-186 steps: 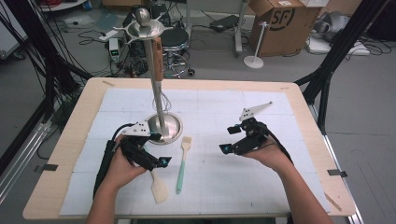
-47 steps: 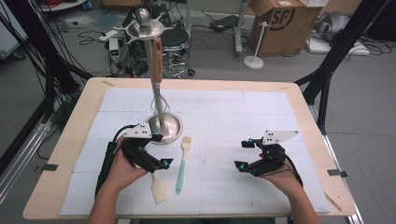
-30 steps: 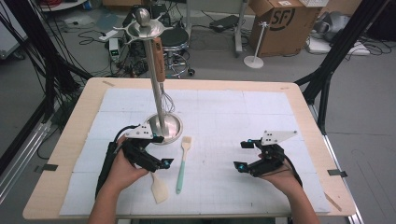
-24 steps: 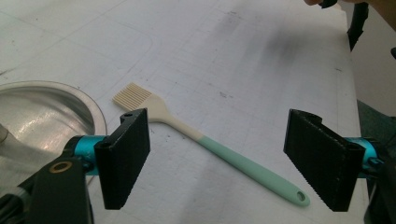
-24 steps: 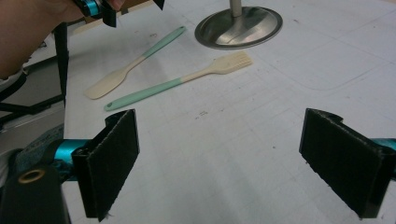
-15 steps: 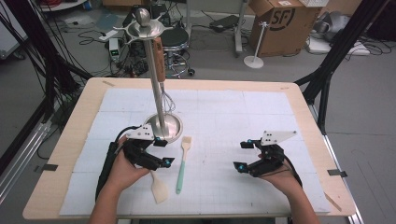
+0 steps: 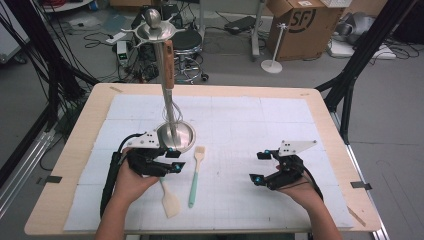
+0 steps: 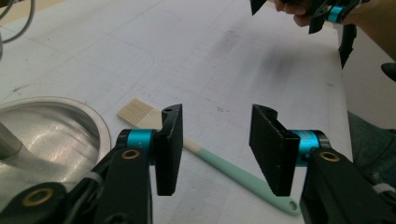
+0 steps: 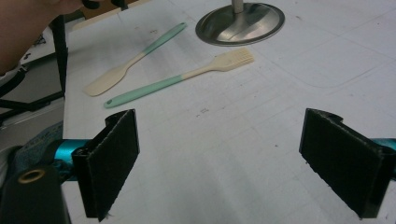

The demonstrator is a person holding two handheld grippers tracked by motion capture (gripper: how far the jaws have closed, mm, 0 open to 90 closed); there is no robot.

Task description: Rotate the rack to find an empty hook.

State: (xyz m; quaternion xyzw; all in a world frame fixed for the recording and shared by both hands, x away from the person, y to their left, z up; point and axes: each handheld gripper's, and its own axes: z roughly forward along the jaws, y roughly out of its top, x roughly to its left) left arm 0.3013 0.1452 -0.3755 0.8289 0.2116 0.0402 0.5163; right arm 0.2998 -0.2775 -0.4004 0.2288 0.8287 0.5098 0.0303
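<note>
The left hand-held gripper (image 7: 172,161) hovers with its jaws spread just beside the round base of the utensil stand (image 7: 175,135), and the basting brush (image 7: 194,175) lies flat on the tabletop (image 7: 260,125) right in front of those jaws, so it looks lined up to pick the brush by its handle. A spatula (image 7: 168,199) rests beside the brush. The right hand-held gripper (image 7: 261,167), jaws also spread and holding nothing, waits well apart, probably keeping clear.

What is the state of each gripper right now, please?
Left gripper: open, holding nothing, fingers poised above the basting brush.
Right gripper: open, holding nothing, over bare table mat.
</note>
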